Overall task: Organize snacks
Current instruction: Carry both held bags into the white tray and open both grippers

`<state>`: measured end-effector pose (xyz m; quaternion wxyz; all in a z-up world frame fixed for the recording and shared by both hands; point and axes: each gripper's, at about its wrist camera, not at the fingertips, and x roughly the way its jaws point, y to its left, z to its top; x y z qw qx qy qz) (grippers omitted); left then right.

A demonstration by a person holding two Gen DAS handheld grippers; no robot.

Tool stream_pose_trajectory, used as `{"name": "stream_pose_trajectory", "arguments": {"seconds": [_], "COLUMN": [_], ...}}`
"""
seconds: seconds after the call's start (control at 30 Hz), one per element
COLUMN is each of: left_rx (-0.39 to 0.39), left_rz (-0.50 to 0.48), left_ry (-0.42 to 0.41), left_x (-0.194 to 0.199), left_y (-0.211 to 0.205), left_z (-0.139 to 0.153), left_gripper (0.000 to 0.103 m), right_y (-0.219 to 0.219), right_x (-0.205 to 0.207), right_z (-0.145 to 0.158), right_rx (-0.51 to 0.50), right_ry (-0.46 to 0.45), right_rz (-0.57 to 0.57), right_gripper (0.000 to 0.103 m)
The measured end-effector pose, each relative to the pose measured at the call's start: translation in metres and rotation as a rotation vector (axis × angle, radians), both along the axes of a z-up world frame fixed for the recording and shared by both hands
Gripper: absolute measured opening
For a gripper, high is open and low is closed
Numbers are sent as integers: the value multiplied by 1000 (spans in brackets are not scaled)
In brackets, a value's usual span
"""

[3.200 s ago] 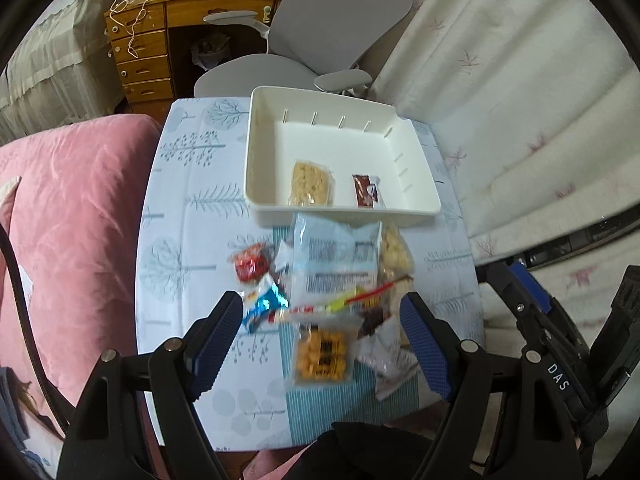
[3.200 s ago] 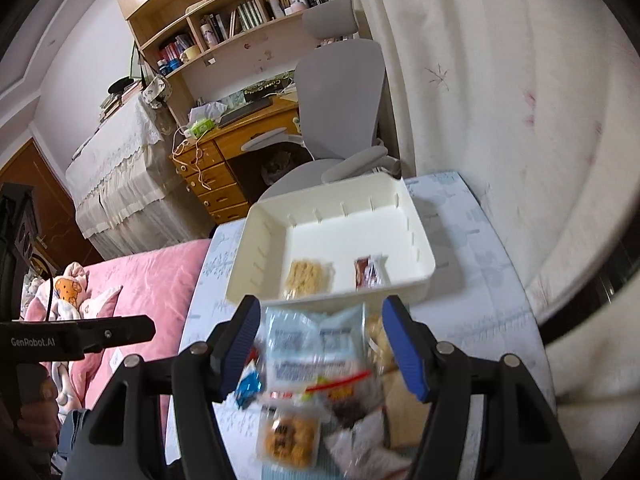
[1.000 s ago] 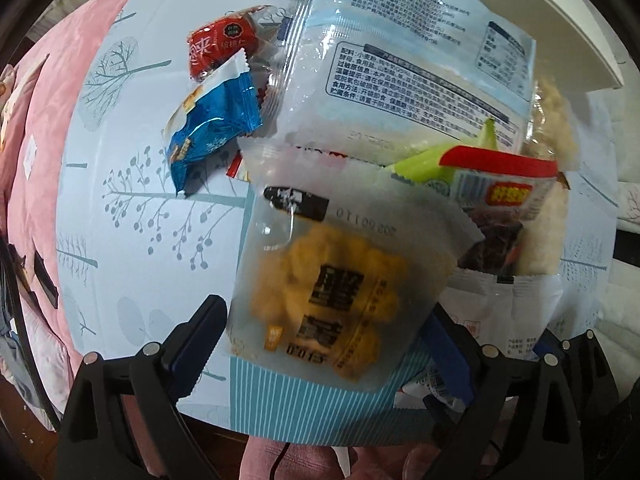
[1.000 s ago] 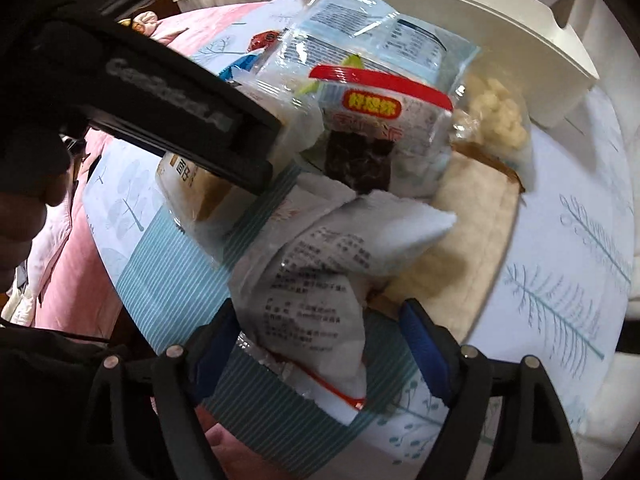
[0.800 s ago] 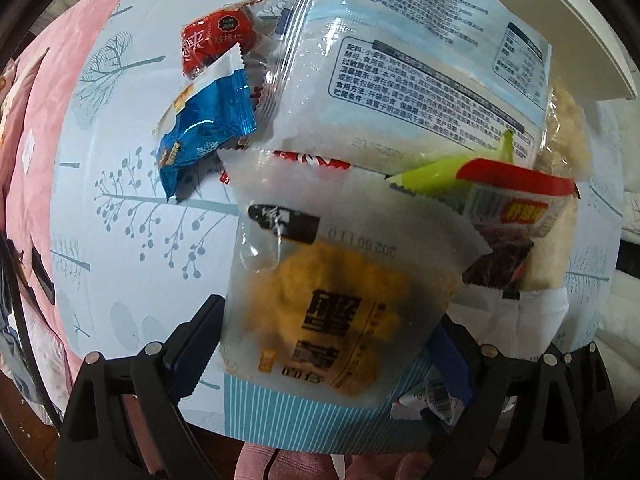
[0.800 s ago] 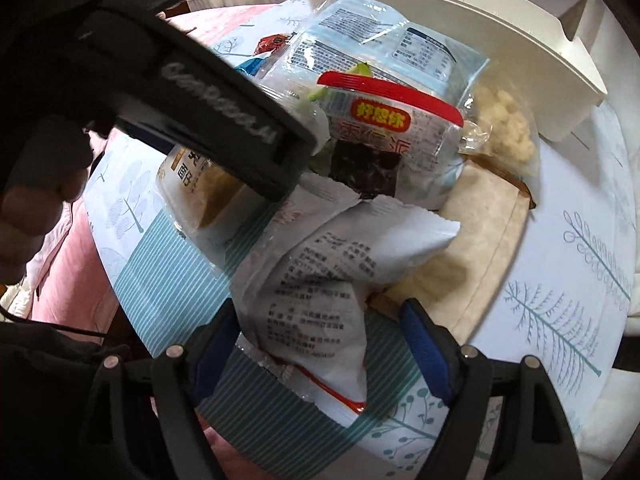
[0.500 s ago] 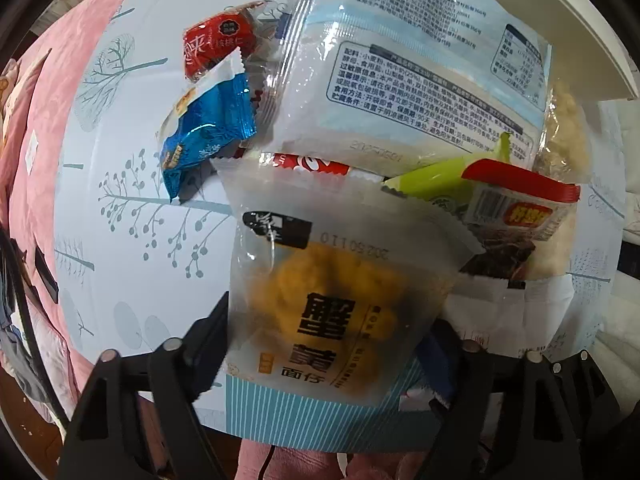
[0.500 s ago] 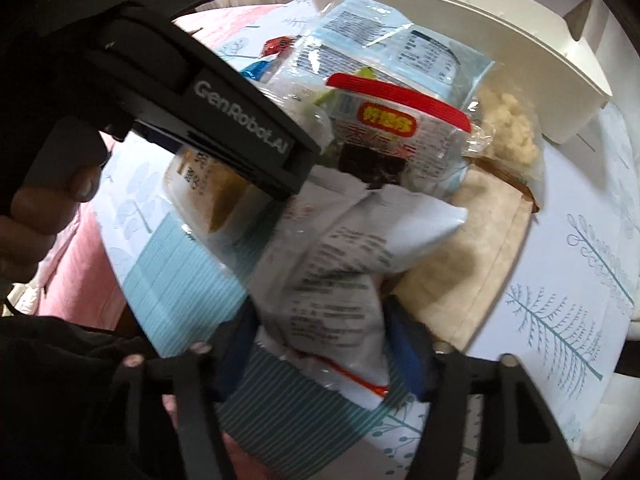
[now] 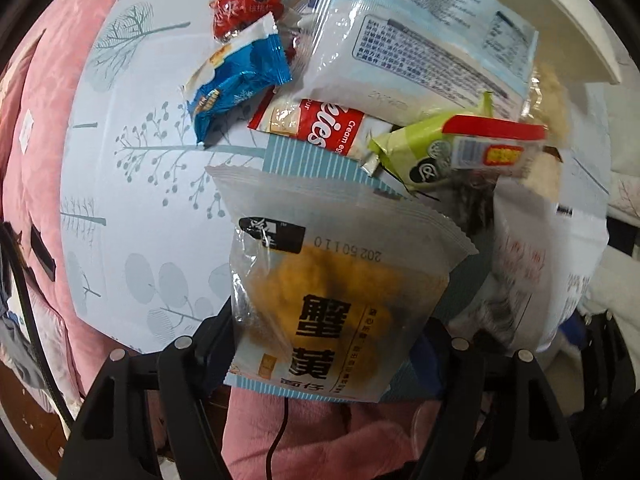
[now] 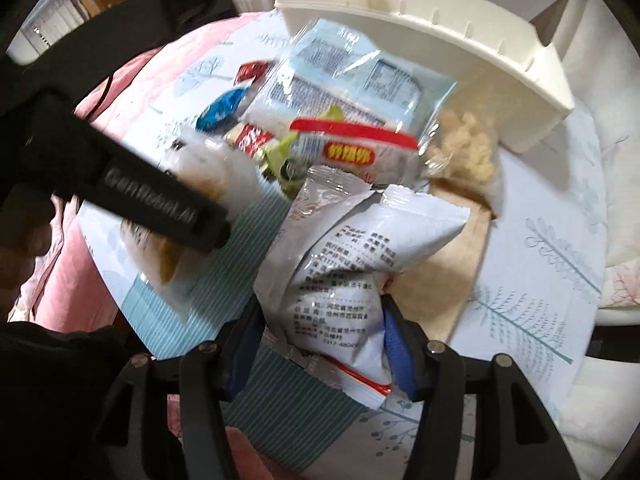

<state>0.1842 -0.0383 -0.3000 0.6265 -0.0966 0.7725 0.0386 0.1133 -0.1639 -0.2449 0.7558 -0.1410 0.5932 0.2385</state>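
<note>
My left gripper (image 9: pixel 324 344) is shut on a clear packet of yellow crab-roe snacks (image 9: pixel 336 292) and holds it above the table's near edge. My right gripper (image 10: pixel 320 344) is shut on a white packet with black print (image 10: pixel 344 264), lifted off the pile. The pile of snacks lies beyond: a pale blue bag (image 9: pixel 420 40), a blue wrapper (image 9: pixel 236 84), a red wrapper (image 9: pixel 244 8), a red-and-white cookie pack (image 9: pixel 320 128), a green wrapper (image 9: pixel 420 148) and a red-topped packet (image 10: pixel 356 148). The white tray (image 10: pixel 480 52) stands behind the pile.
The small table has a white cloth with a tree print (image 9: pixel 132 160). A pink blanket (image 9: pixel 36 120) lies to its left. A clear bag of pale puffs (image 10: pixel 468 148) and a beige pack (image 10: pixel 440 264) lie near the tray's right corner. The left gripper's body (image 10: pixel 120 184) crosses the right wrist view.
Both grippers came down onto the pile and shut on their packets. The yellow packet and the white packet have since lifted up and back from the pile.
</note>
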Motion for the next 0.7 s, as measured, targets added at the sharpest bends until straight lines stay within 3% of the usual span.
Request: {"name": "stream_pose_trajectory", "arguments": {"seconds": [0.27,0.63,0.7], "left_rx": [-39,-78,-99], "left_rz": [-51,-125,-138], "left_ry": [-75,-202,-216], "left_x": [-5,-3,-1], "left_y": [24,69,83], "left_z": [42,113,119], "left_gripper": [73,73,73], "right_y": [-11,11,14], "right_x": [11,17,21], "right_z": [31,67,74], "right_rx": [-17,15,37], "right_ry": [-63,-178,-188], "right_rz": [-131,-311,-336], "right_gripper": [57,54,39]}}
